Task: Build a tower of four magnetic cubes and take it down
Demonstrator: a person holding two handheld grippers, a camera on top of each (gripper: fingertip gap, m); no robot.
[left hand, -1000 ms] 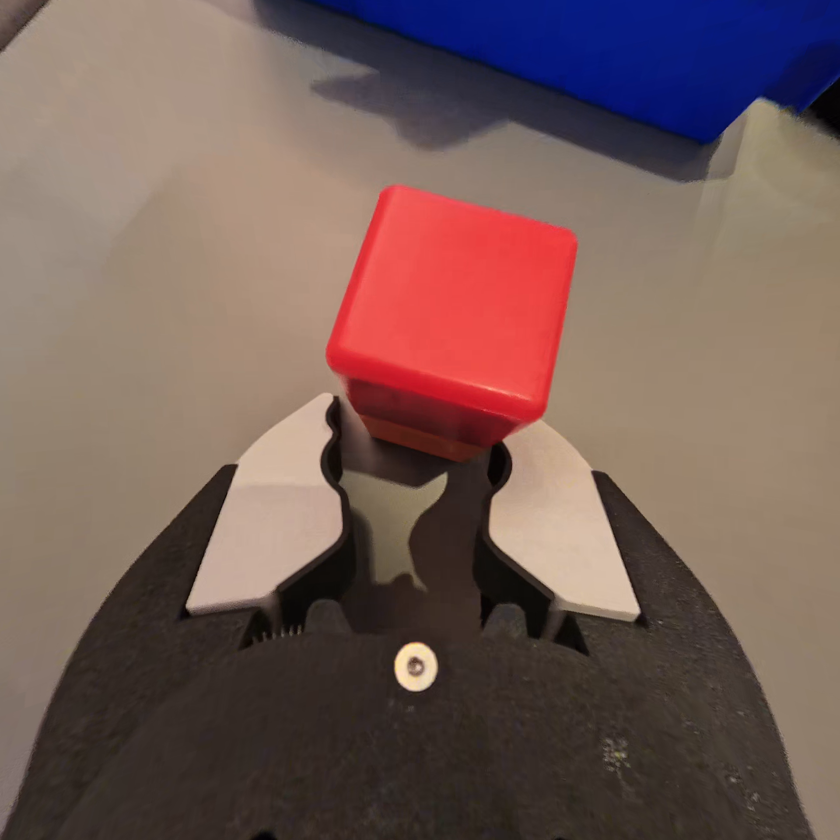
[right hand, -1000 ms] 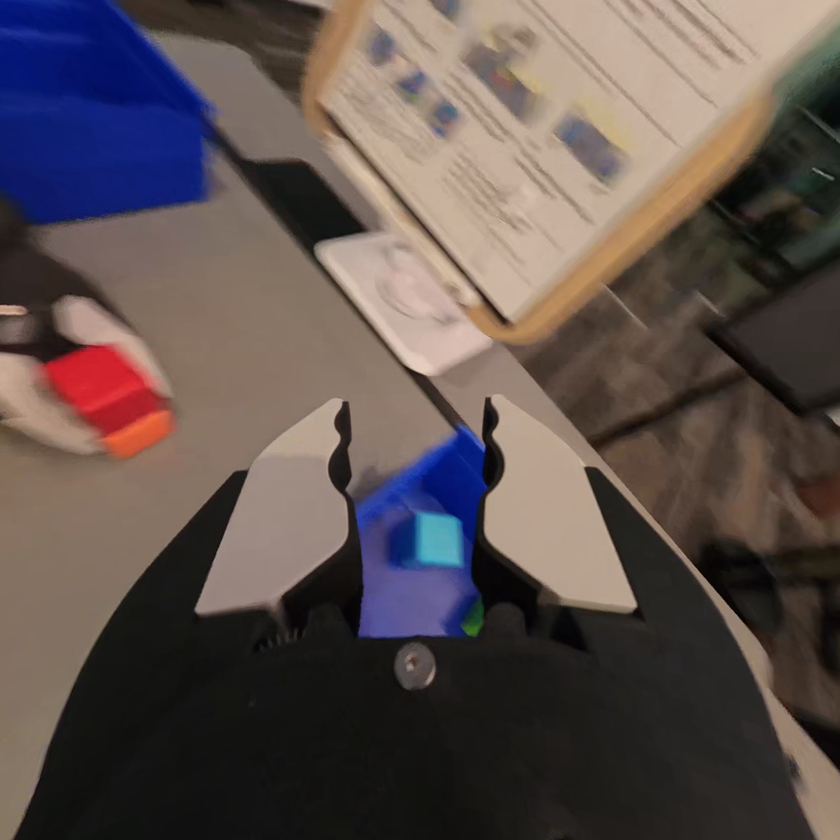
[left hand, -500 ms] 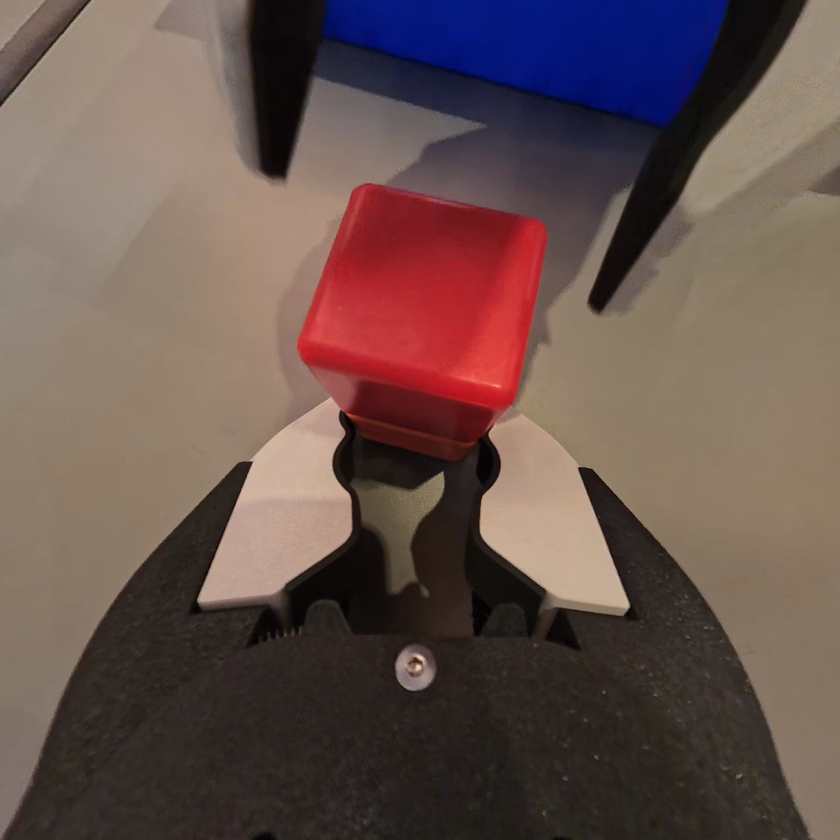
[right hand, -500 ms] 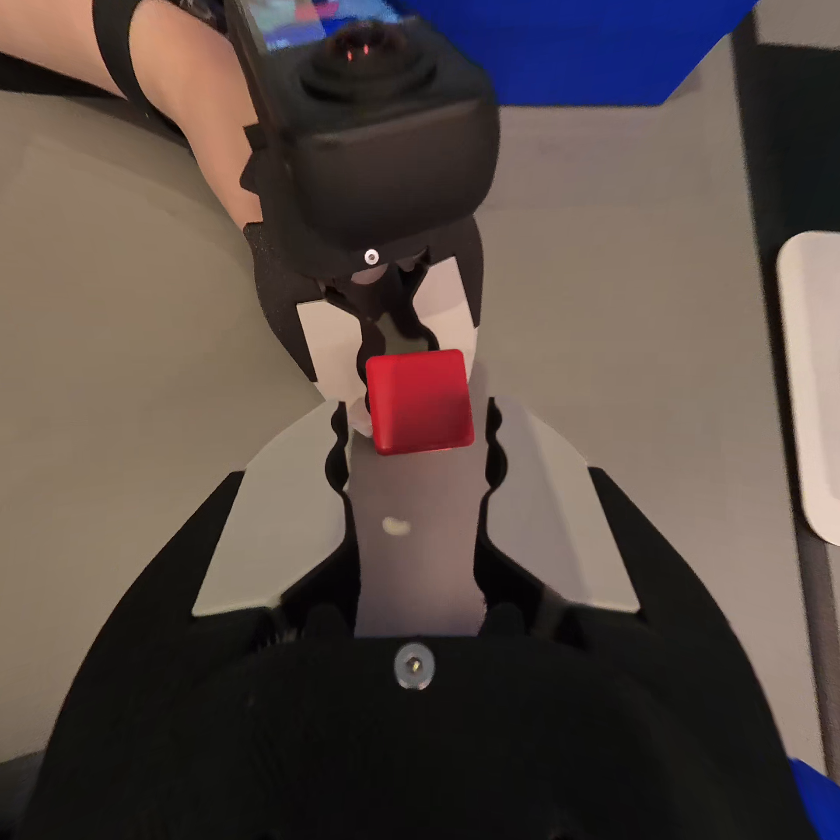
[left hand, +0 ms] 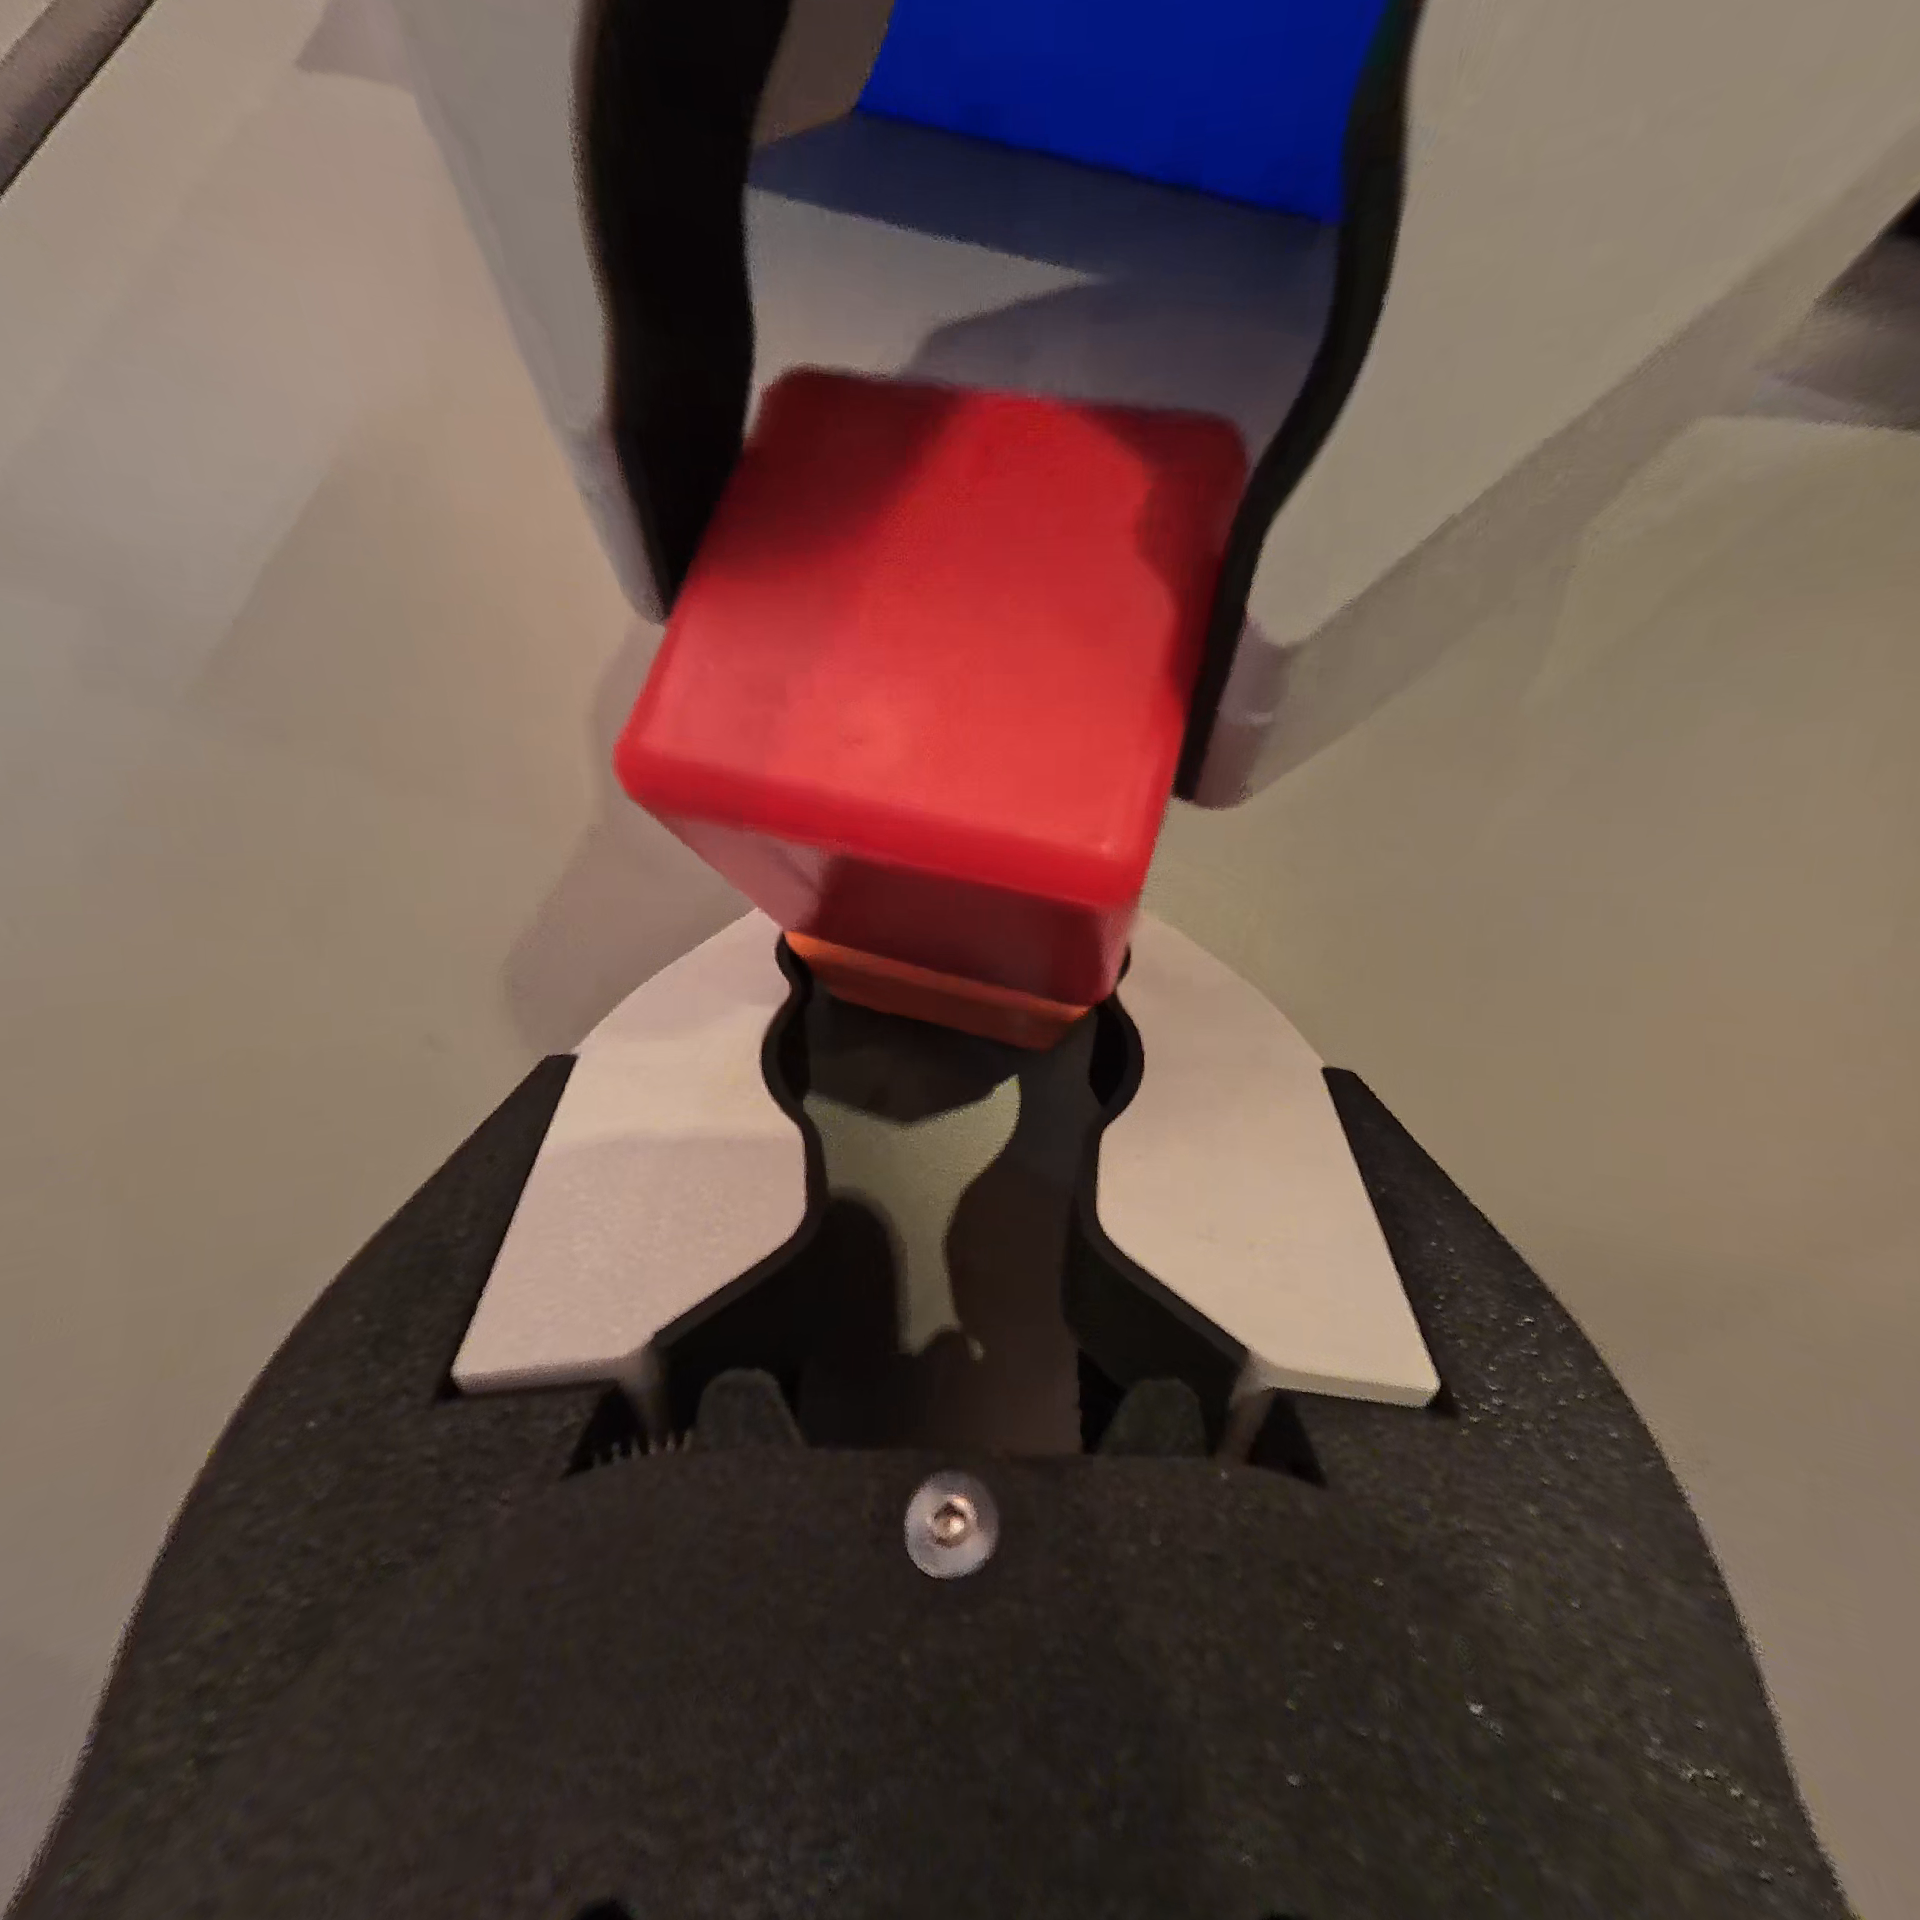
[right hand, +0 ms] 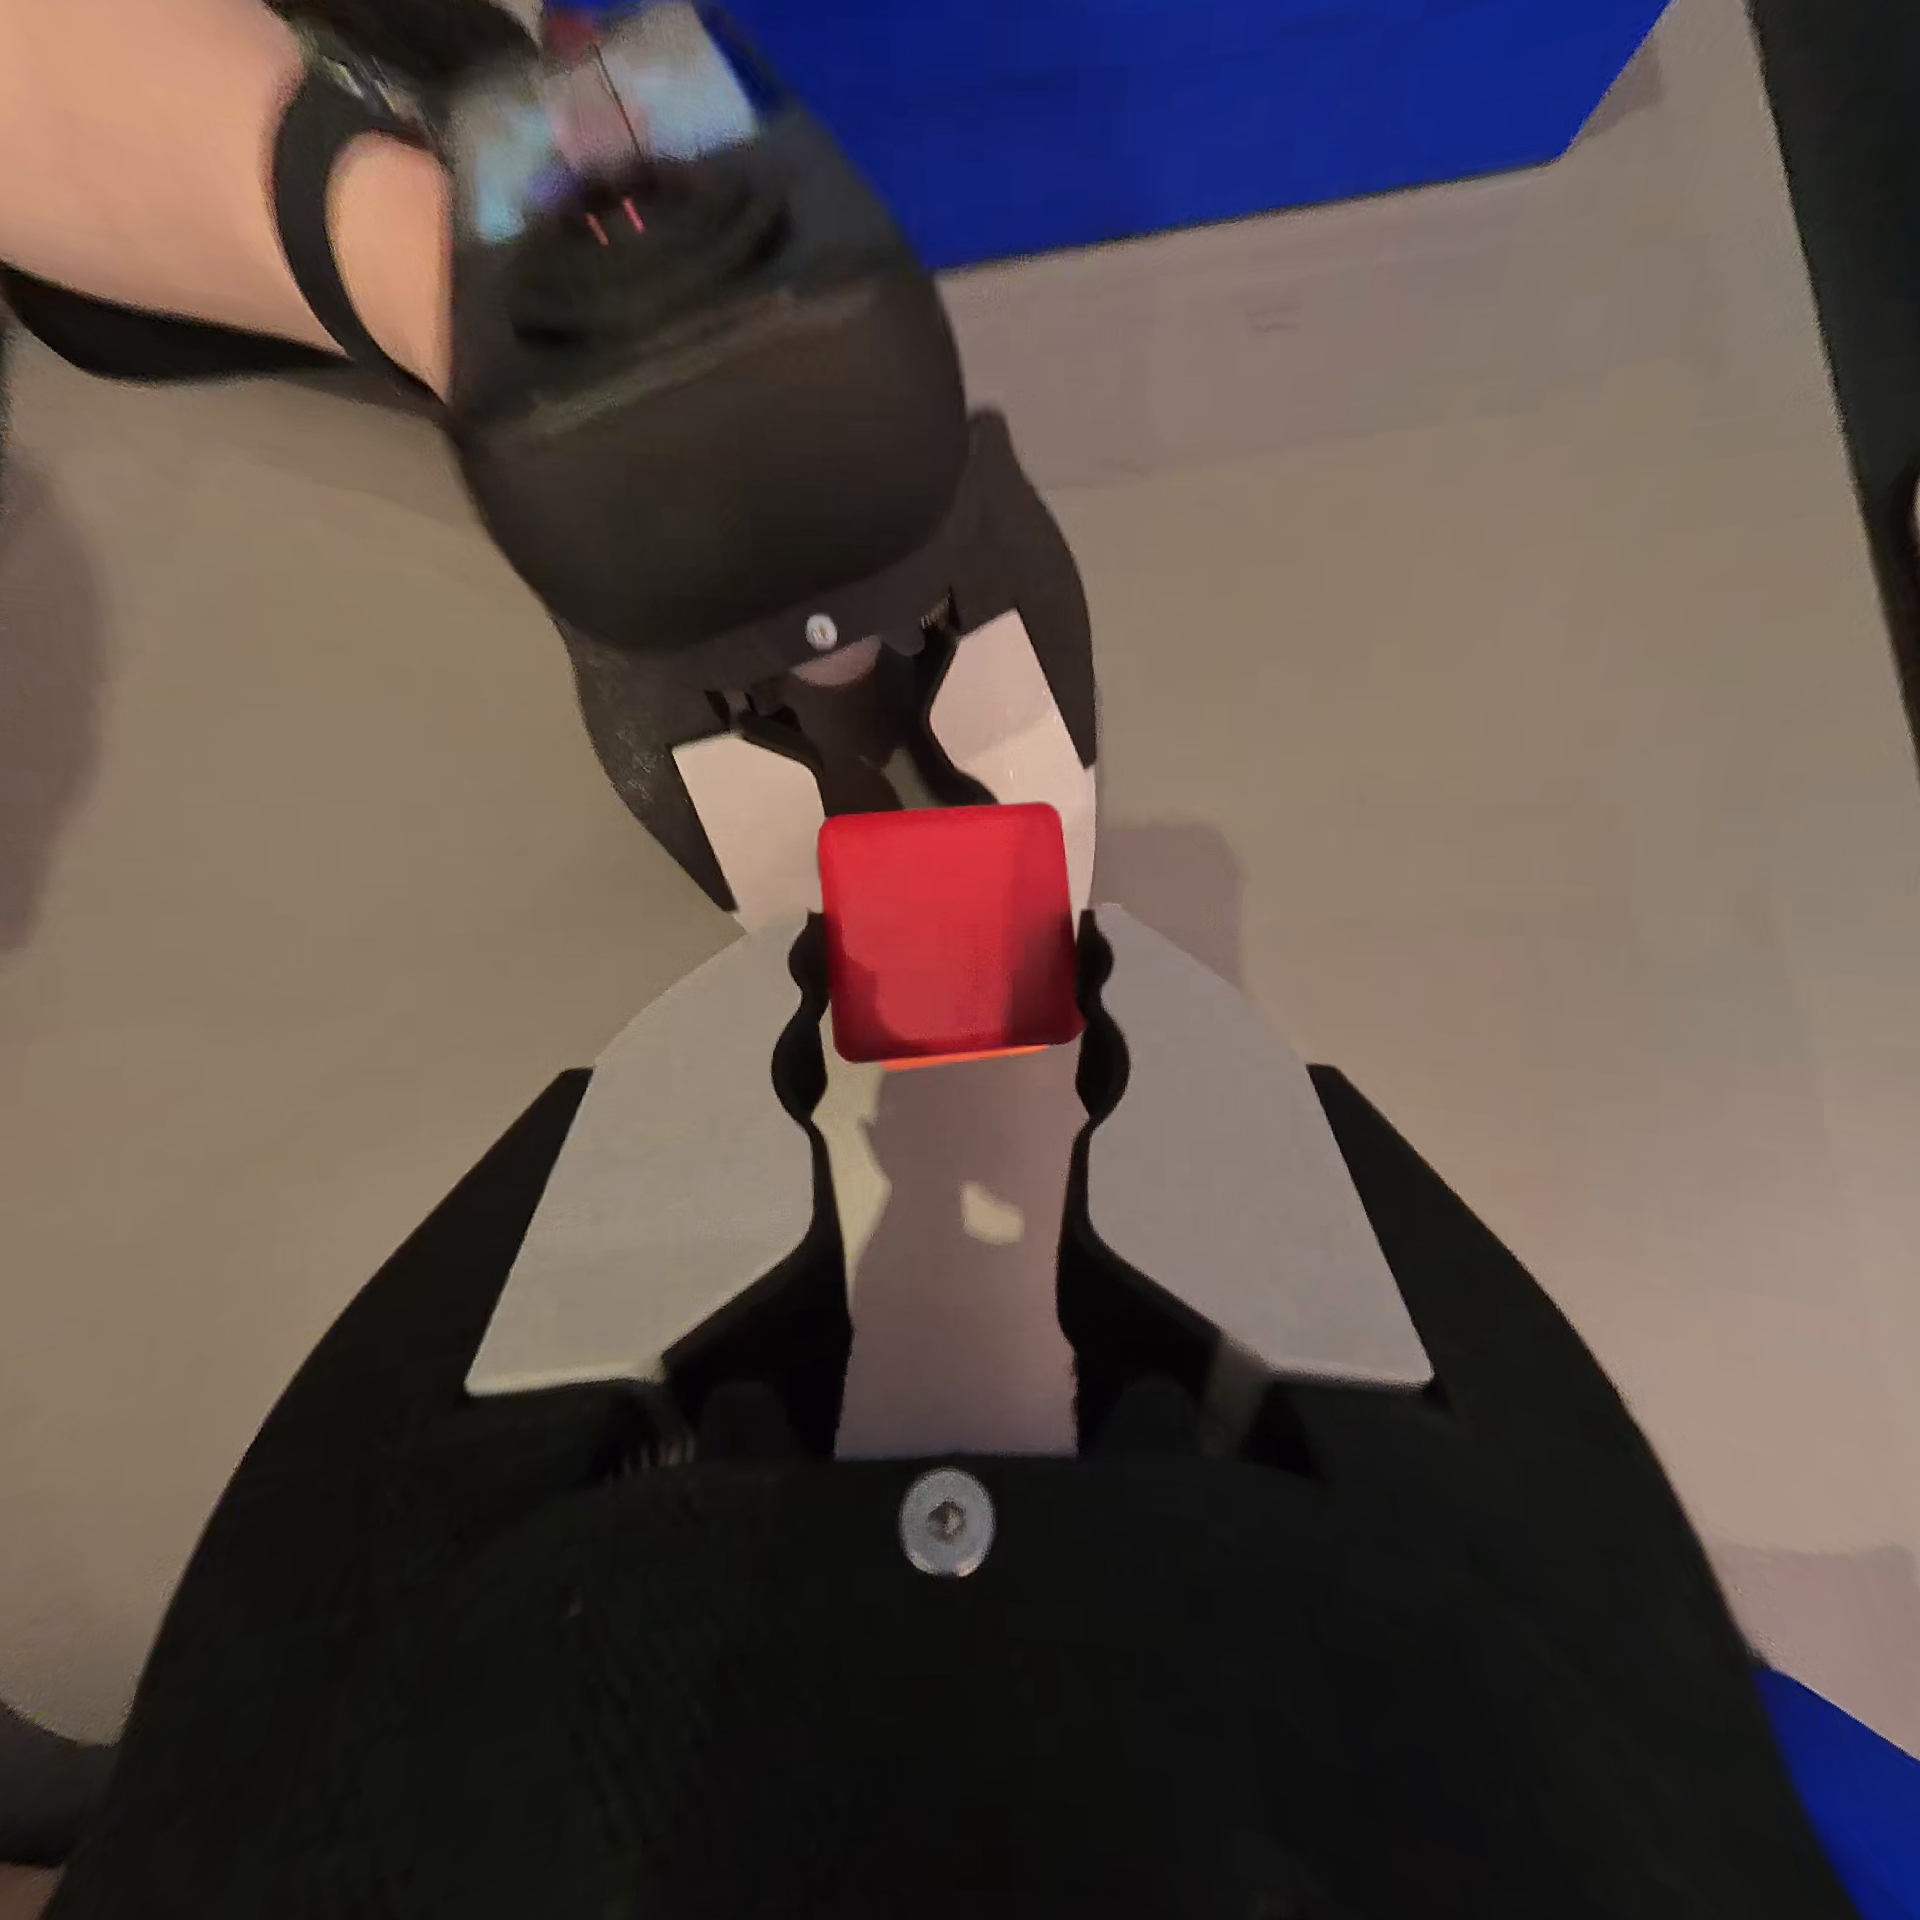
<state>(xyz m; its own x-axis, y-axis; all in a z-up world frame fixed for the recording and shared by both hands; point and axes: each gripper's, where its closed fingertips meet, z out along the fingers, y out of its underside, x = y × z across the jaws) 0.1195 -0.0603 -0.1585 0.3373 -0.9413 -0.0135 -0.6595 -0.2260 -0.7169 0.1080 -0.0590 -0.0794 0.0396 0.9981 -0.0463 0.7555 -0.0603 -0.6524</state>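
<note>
The left hand-held gripper [left hand: 940, 997] is pinching the orange cube [left hand: 940, 1003] at the bottom of a small stack, with its grey fingers [left hand: 665, 1174] pressing on both sides of this cube. The red cube [left hand: 935, 634] is sitting directly on top of the orange one. The right hand-held gripper [right hand: 945, 987] is reaching from the opposite side, and its fingers [right hand: 686, 1153] are standing spread on both sides of the red cube [right hand: 945, 930]; whether they are touching it I cannot tell. Only a thin orange edge [right hand: 961, 1060] is showing under the red cube in the right wrist view. The stack is over the grey tabletop [left hand: 260, 644]. A blue bin [right hand: 1195, 114] is standing behind the grippers.
</note>
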